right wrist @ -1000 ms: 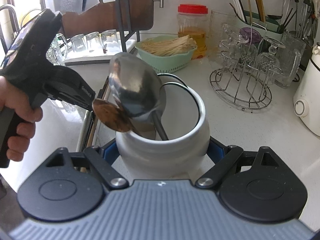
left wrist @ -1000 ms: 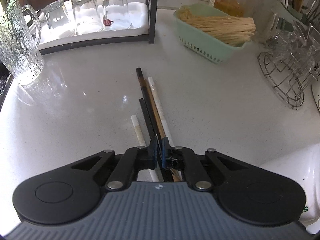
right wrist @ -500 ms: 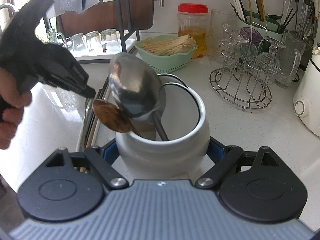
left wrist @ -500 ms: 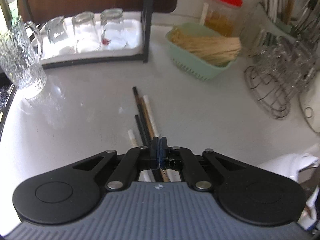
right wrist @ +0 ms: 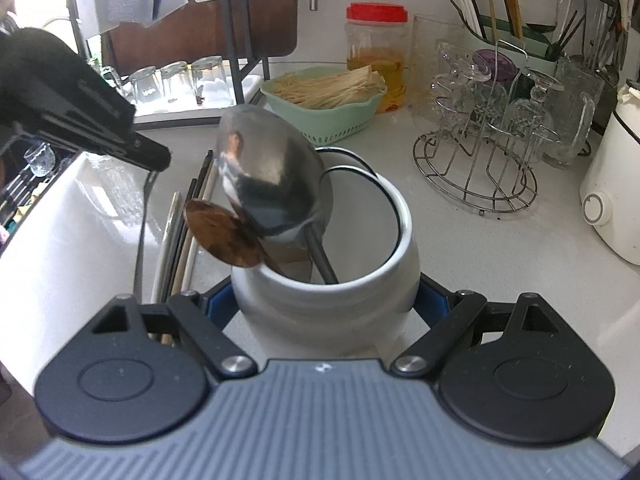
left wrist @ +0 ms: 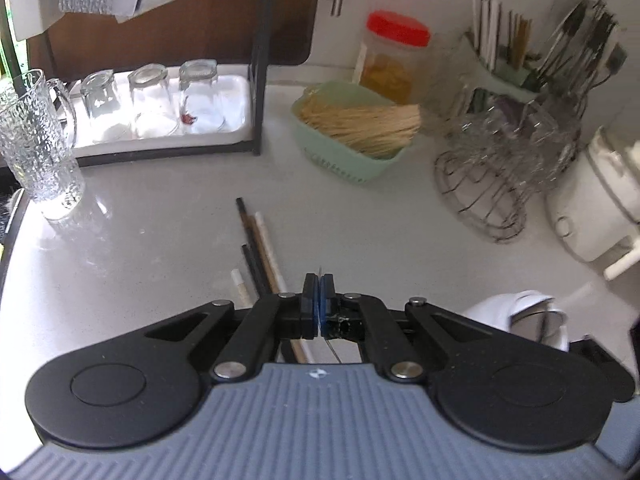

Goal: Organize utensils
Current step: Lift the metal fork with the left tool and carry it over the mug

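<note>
The right gripper clamps the white ceramic utensil crock across its rounded belly, one blue-padded finger pressed against each side; the crock stands upright on the pale speckled countertop. A large stainless-steel ladle and a smaller copper-coloured spoon stand in the crock, bowls up and leaning out over the crock's left rim. The left gripper has its jaws pressed together on a thin silver metal utensil handle; in the right wrist view this handle hangs from the gripper tip down toward the countertop, to the left of the crock, and its lower end is hidden behind the right gripper body. What kind of utensil it is cannot be told. A loose row of chopsticks, black, brown and white, lies flat on the countertop just left of the crock. Behind the crock sits a mint-green plastic basket of pale sticks, and behind that basket a clear jar with a red lid. To the right of the crock stands a wire rack of glassware. To the far left of the crock, inverted drinking glasses rest on a white tray.
</note>
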Demonstrator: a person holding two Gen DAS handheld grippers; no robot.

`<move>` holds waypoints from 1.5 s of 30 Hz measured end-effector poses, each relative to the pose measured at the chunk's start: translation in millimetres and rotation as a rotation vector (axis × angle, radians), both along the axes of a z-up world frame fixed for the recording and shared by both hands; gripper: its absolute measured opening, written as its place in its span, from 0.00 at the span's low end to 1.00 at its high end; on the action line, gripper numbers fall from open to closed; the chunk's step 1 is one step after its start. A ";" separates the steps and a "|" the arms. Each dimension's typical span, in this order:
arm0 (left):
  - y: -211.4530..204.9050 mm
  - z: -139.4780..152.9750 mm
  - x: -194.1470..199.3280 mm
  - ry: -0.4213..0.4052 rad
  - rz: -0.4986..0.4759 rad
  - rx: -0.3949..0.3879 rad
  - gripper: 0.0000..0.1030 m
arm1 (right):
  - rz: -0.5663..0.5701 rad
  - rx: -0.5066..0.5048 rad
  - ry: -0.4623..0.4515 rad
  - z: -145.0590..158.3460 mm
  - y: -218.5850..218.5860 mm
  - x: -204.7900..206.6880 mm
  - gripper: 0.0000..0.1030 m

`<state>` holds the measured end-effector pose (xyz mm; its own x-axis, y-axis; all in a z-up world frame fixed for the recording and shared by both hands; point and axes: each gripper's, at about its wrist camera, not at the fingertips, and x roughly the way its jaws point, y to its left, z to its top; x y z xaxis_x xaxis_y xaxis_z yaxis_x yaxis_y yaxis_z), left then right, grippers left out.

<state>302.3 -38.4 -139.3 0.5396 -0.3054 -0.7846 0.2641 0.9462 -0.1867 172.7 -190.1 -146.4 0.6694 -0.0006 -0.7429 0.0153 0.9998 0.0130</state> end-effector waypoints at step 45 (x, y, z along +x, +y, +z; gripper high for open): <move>-25.3 104.1 -9.7 -0.216 -0.128 -0.126 0.01 | -0.014 -0.004 -0.017 -0.8 2.5 -2.2 0.88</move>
<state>292.6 -63.7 -35.2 0.6408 -0.4701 -0.6070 0.4268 0.8753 -0.2274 170.6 -187.6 -147.2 0.6821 -0.0131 -0.7311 0.0290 0.9995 0.0091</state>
